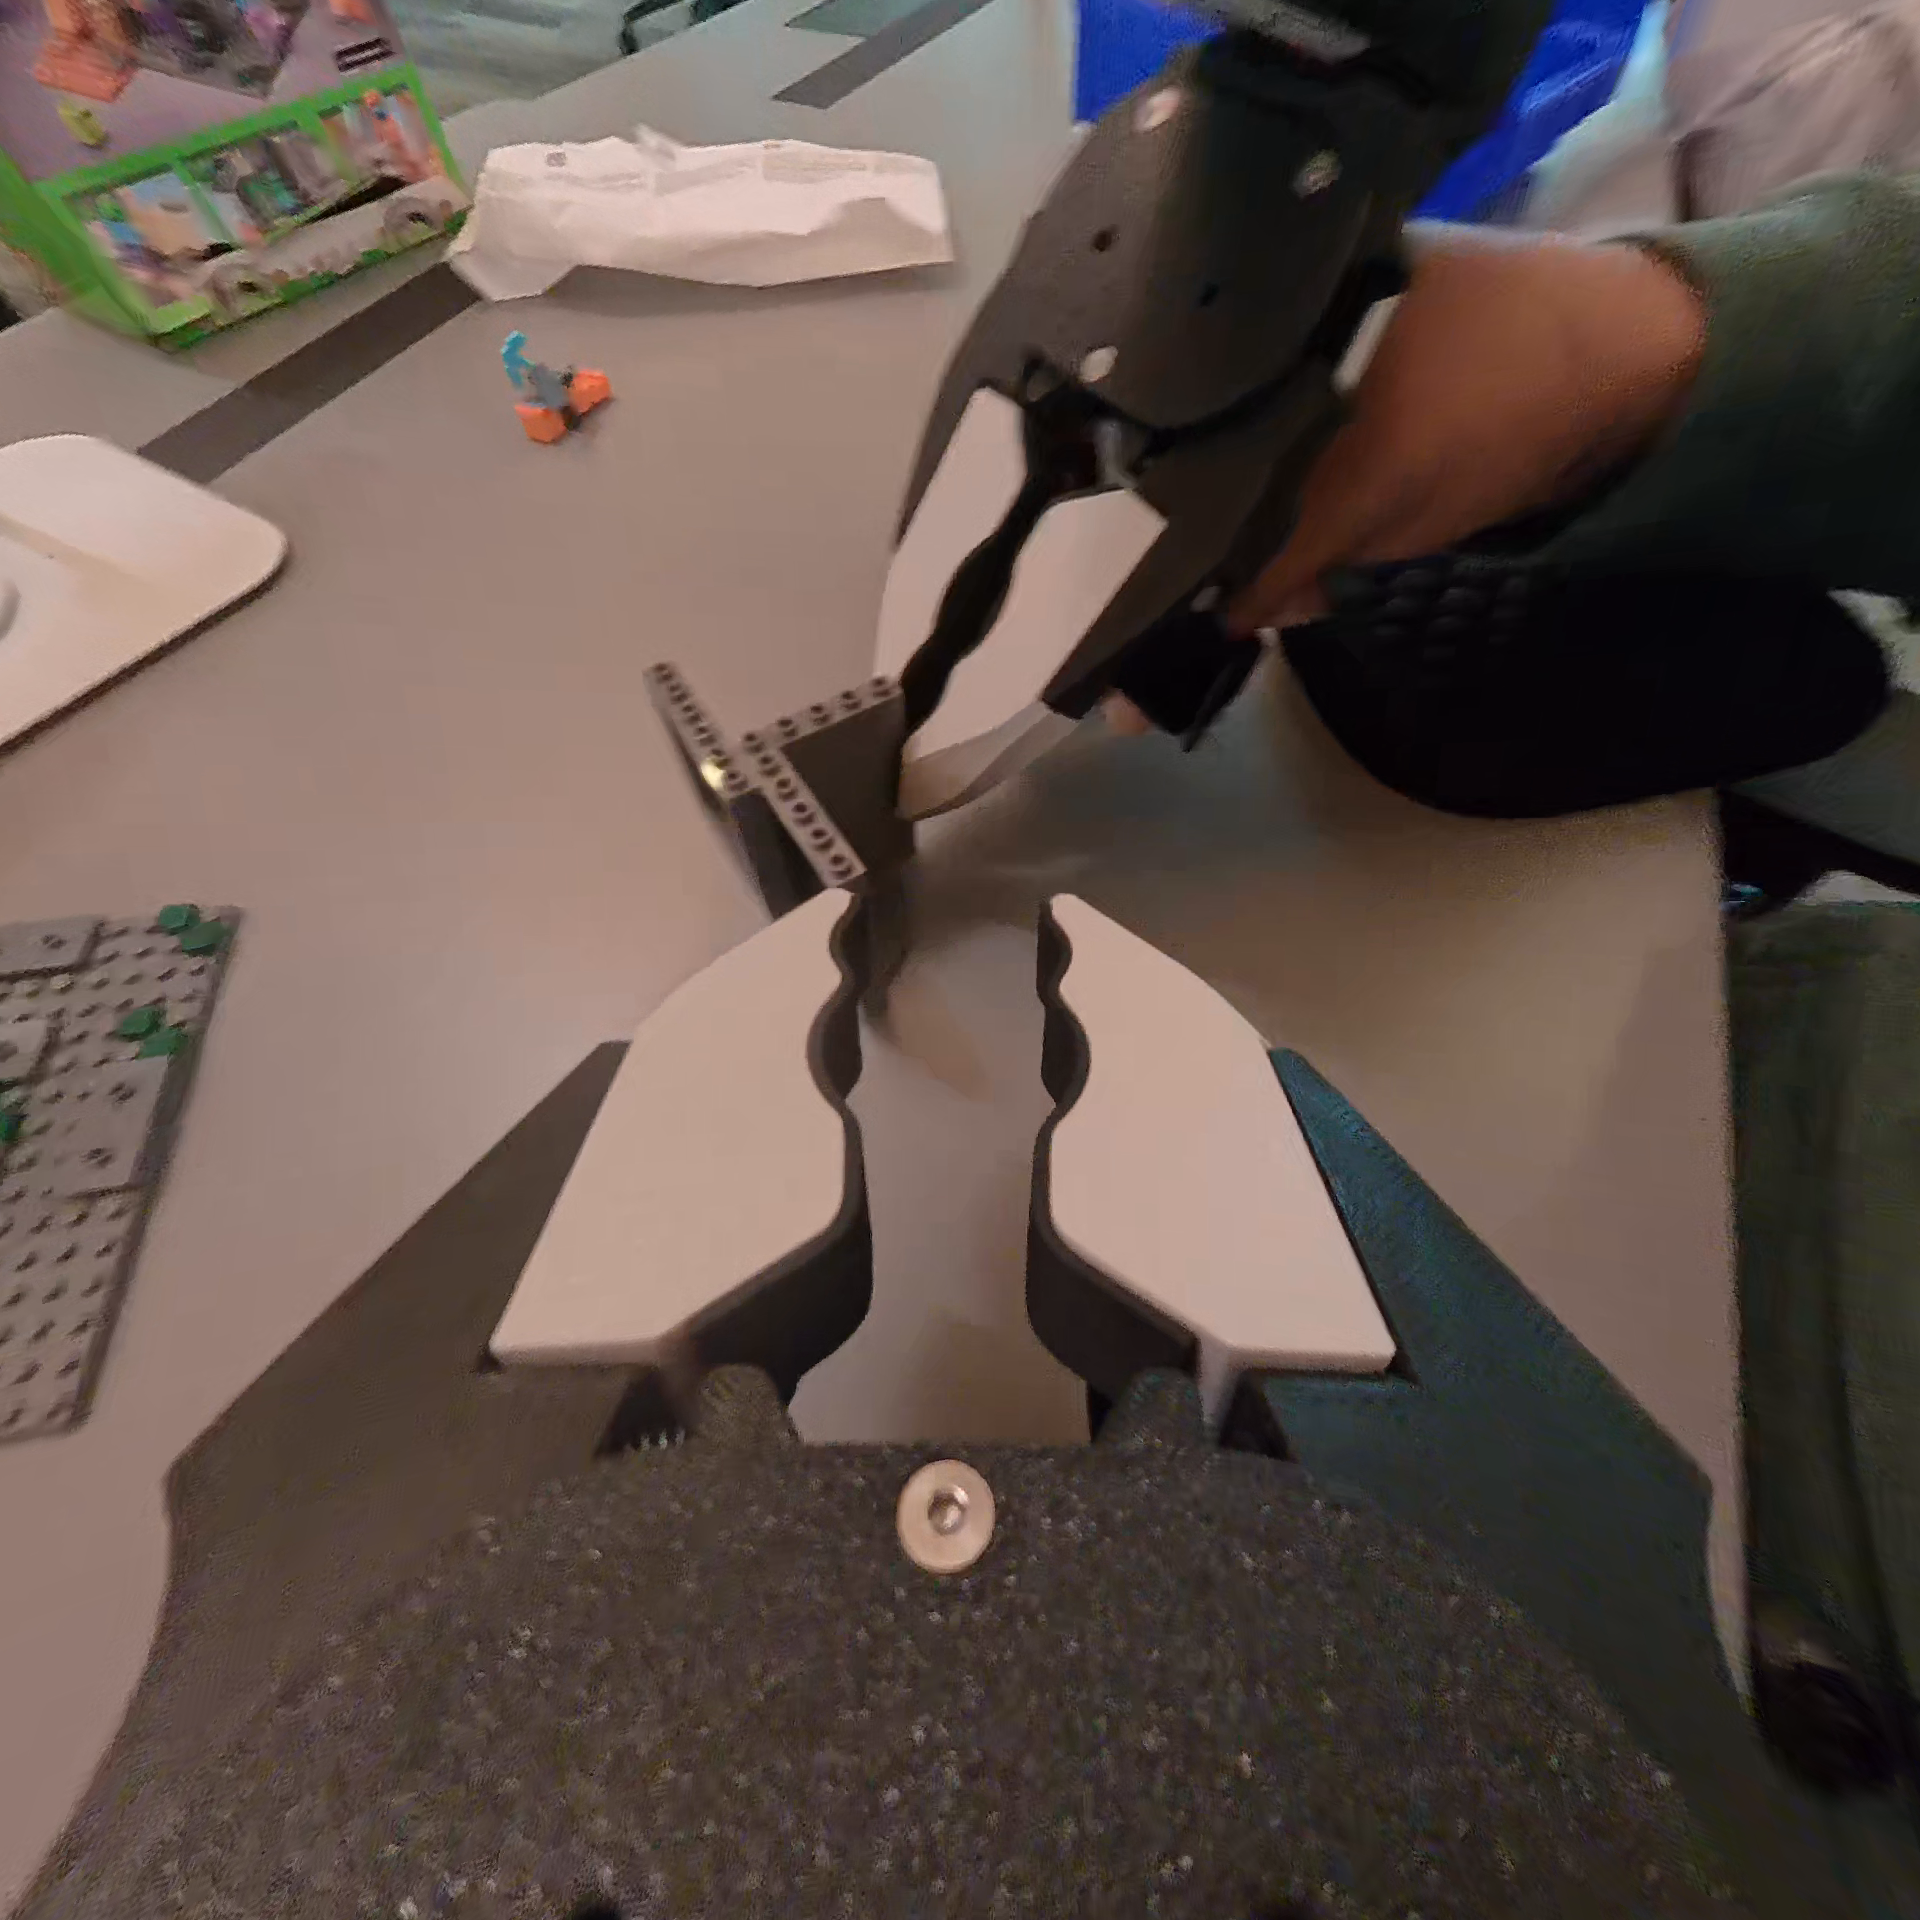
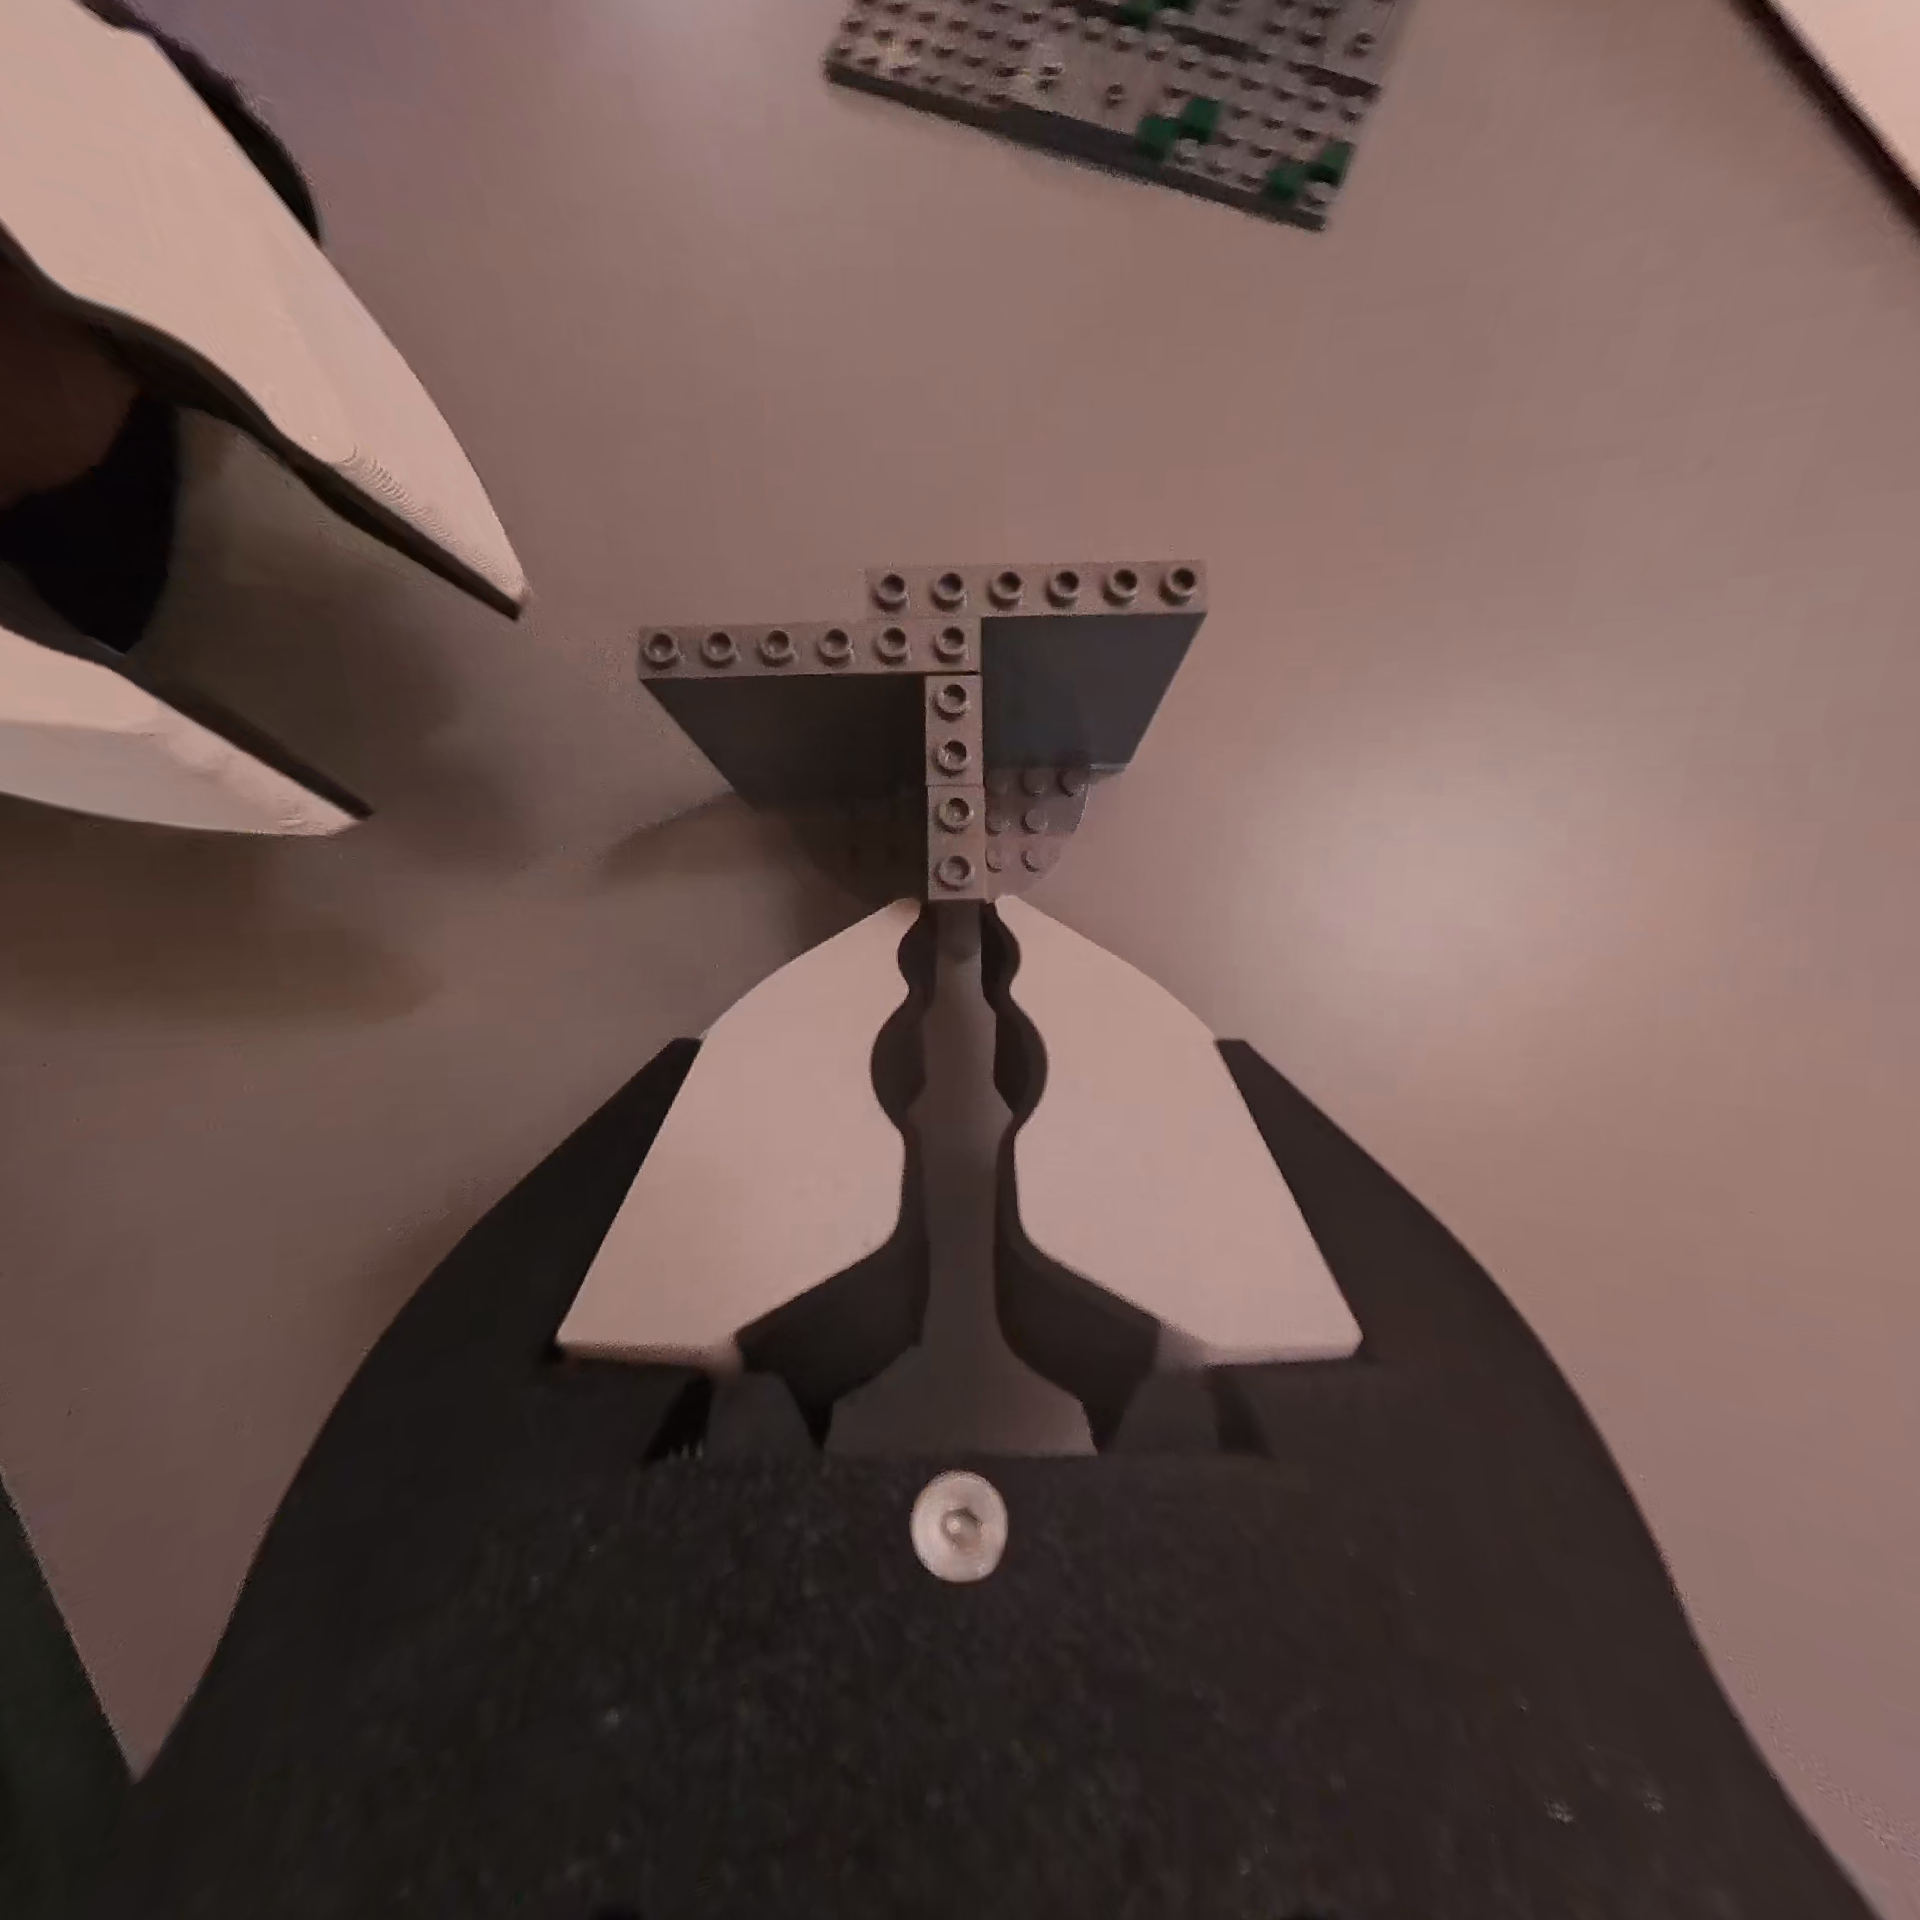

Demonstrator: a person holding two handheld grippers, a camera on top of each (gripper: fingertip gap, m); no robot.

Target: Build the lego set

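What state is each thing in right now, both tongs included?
Right tongs: shut on grey wall assembly.
Left tongs: open, empty.
Grey wall assembly: upright, gripped at one end.
Grey baseplate: flat on table, untouched.
Set box: opened.

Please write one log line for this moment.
right gripper: shut on grey wall piece | left gripper: open, empty | baseplate: apart
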